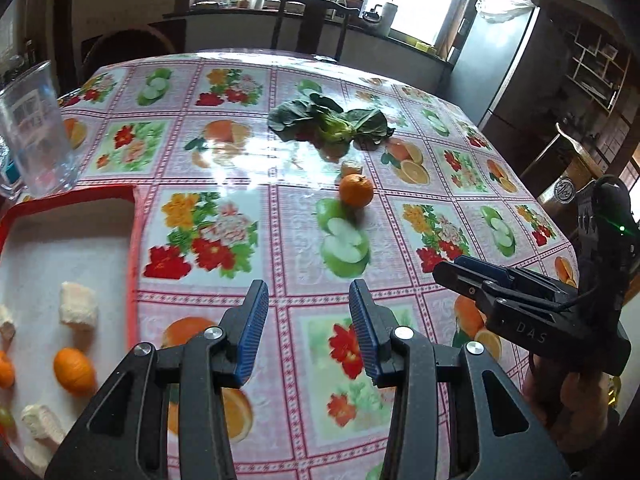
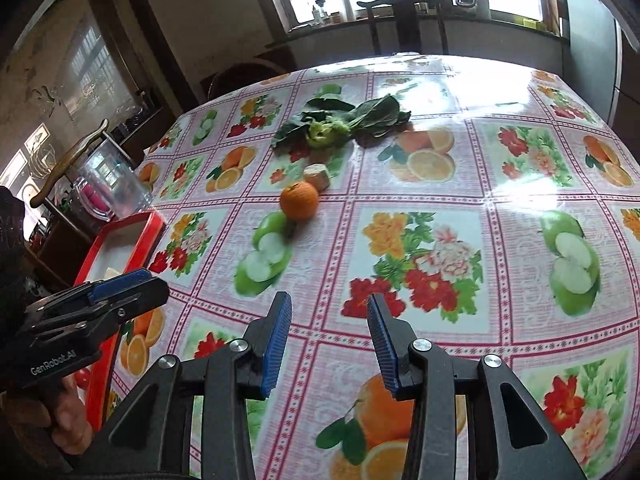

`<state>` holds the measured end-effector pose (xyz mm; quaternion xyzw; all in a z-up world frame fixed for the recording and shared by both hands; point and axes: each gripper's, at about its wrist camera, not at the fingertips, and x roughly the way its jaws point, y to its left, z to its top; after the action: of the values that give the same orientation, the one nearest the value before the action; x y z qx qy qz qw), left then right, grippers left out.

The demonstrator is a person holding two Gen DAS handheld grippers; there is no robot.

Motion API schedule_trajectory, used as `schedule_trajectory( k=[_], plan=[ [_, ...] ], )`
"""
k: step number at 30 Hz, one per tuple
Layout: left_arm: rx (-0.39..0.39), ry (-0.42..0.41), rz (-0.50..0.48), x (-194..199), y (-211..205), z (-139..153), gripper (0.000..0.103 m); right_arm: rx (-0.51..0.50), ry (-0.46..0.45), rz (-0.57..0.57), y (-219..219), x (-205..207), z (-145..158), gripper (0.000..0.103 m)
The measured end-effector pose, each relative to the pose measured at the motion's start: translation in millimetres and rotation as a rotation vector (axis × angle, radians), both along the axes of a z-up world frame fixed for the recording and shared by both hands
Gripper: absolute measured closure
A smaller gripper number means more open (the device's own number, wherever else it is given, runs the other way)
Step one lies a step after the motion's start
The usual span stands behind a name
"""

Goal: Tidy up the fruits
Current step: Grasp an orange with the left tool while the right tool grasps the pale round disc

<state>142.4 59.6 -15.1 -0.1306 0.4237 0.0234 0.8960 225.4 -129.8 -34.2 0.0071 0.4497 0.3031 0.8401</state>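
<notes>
A real orange (image 1: 356, 189) (image 2: 299, 201) lies in the middle of the fruit-print tablecloth, with a small pale fruit chunk (image 1: 351, 168) (image 2: 317, 176) just behind it. A red tray (image 1: 134, 236) (image 2: 144, 240) at the left holds an orange (image 1: 74, 372), another at its edge (image 1: 5, 369), a green grape (image 1: 5, 416) and pale chunks (image 1: 79, 306). My left gripper (image 1: 308, 300) is open and empty, near the tray's right rim. My right gripper (image 2: 329, 312) is open and empty, well short of the orange; it also shows in the left wrist view (image 1: 460, 270).
A leafy green vegetable (image 1: 332, 120) (image 2: 340, 124) lies beyond the orange. A clear glass jug (image 1: 34, 132) (image 2: 114, 186) stands behind the tray. A chair (image 1: 310, 24) stands at the table's far edge, a fridge (image 1: 500, 64) at the right.
</notes>
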Motion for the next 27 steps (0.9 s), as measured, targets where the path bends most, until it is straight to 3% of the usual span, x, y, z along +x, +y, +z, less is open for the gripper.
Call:
schedule_trajectory(
  k=[5, 14, 16, 20, 27],
  plan=[
    [-0.039, 0.038, -0.015, 56, -18, -19, 0.063, 0.011, -0.012, -0.033, -16, 20, 5, 0.061],
    [-0.014, 0.046, -0.021, 127, -34, -40, 0.063, 0.017, 0.009, -0.068, -25, 49, -5, 0.061],
    [-0.022, 0.053, -0.027, 135, -32, -39, 0.070, 0.014, 0.008, -0.067, -20, 53, -7, 0.061],
    [-0.045, 0.042, -0.028, 122, -18, -40, 0.072, 0.014, 0.002, -0.040, 0, 58, -11, 0.061],
    [-0.109, 0.026, 0.029, 66, 11, -35, 0.072, -0.010, -0.033, 0.044, 64, 73, -16, 0.062]
  ],
)
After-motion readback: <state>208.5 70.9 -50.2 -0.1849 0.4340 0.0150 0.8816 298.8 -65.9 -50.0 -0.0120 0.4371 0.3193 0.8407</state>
